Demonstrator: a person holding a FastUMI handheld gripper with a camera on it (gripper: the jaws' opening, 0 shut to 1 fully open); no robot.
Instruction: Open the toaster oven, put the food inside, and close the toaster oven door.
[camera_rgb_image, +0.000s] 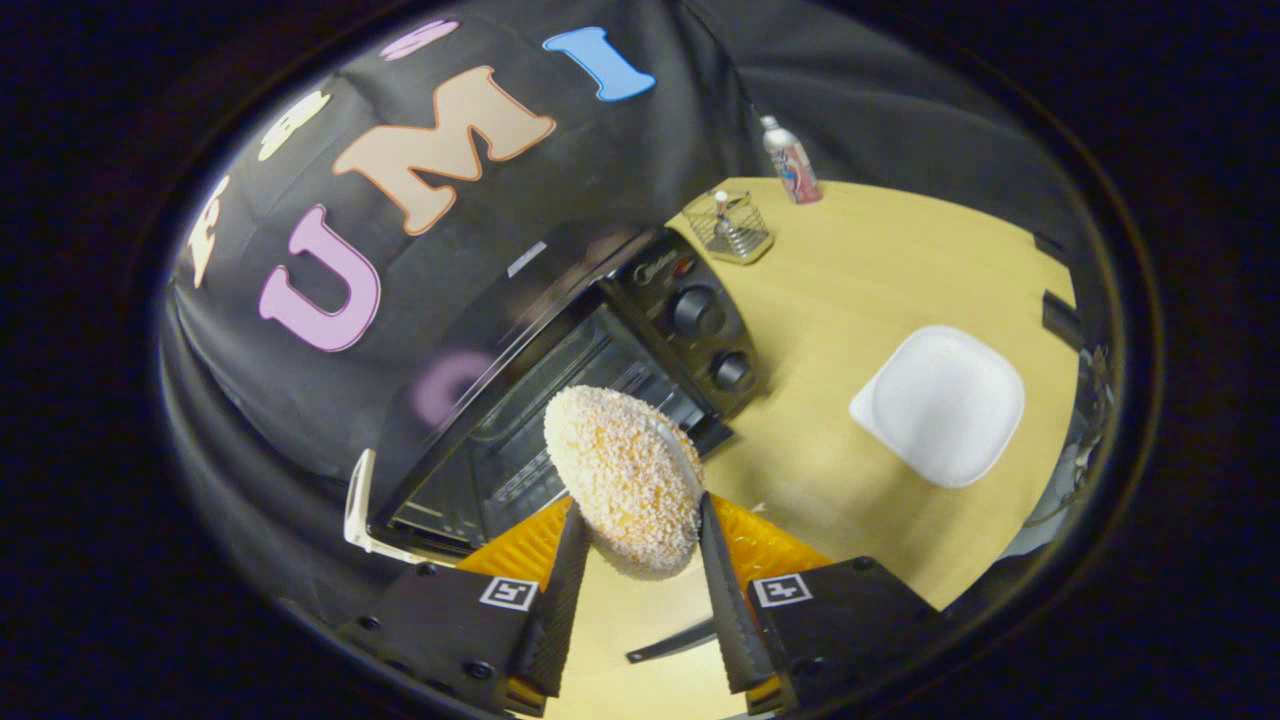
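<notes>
Your gripper (640, 520) pinches the round, crumb-coated patty (622, 478) before the open black toaster oven (560, 400); a slackened grip risks dropping it short.

A round, crumb-coated patty (622, 478) stands on edge before the black toaster oven's (600, 380) open mouth.

On your wooden table (880, 270) sits a white square plate (940, 405) with rounded corners, off on the bare part of the top. Farther back you have a small wire basket (732, 225) with something small standing in it, too small to make out. Just beyond it, near the table's far edge, stands a white spray bottle (790, 160) with a pink label, upright against the black cloth.
</notes>
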